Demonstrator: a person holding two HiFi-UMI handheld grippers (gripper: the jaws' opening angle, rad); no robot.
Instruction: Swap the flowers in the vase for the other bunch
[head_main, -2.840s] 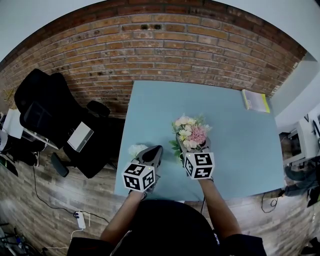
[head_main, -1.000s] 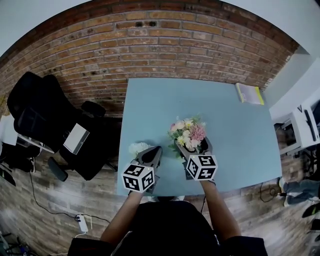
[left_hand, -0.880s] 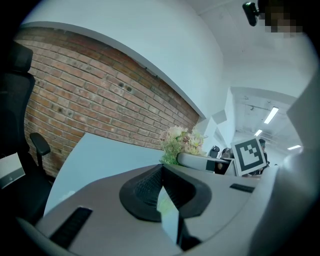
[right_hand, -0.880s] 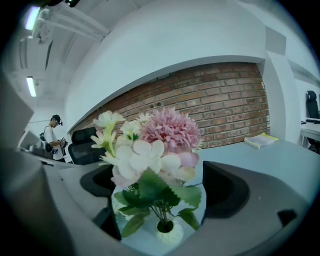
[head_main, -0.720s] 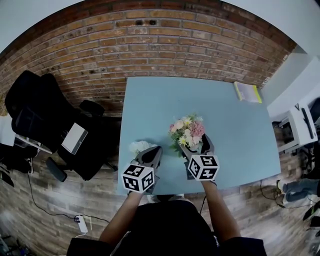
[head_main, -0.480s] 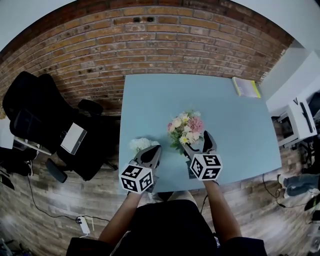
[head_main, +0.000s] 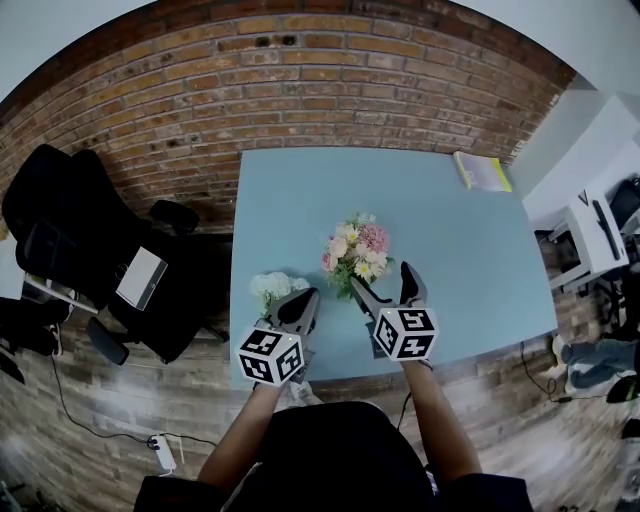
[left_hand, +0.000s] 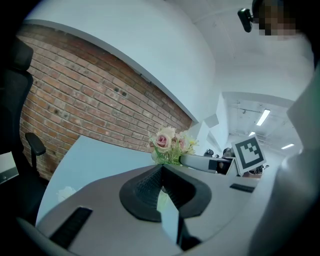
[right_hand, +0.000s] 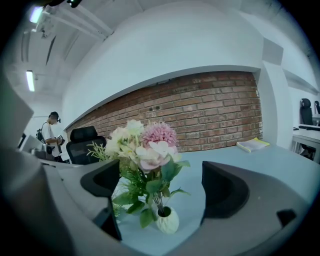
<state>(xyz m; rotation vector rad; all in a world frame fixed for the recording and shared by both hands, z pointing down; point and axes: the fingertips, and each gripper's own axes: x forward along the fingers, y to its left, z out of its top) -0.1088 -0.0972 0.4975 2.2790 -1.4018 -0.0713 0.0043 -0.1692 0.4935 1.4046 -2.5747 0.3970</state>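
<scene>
Behind the light blue table (head_main: 470, 260) runs a brick wall (head_main: 330, 80), with a black office chair (head_main: 60, 225) at 9 o'clock and a yellow-green book (head_main: 482, 172) near the table's 1 o'clock corner. Near the table's middle stands the small white vase (right_hand: 167, 220), with the pink and cream bunch (head_main: 352, 255) upright in it. The right gripper (head_main: 382, 287) is at 5 o'clock of this bunch. Its fingers are spread wide, with the vase and stems showing between them, but the pads touch nothing. I judge it is lined up this way to take the stems just above the vase mouth. The left gripper (head_main: 298, 308) is at 7 o'clock of the vase, its fingers pressed together on a pale stem, which seems to belong to the white bunch (head_main: 272, 287) at its tip. Probably it holds this bunch aside, ready to go in once the vase is free.
</scene>
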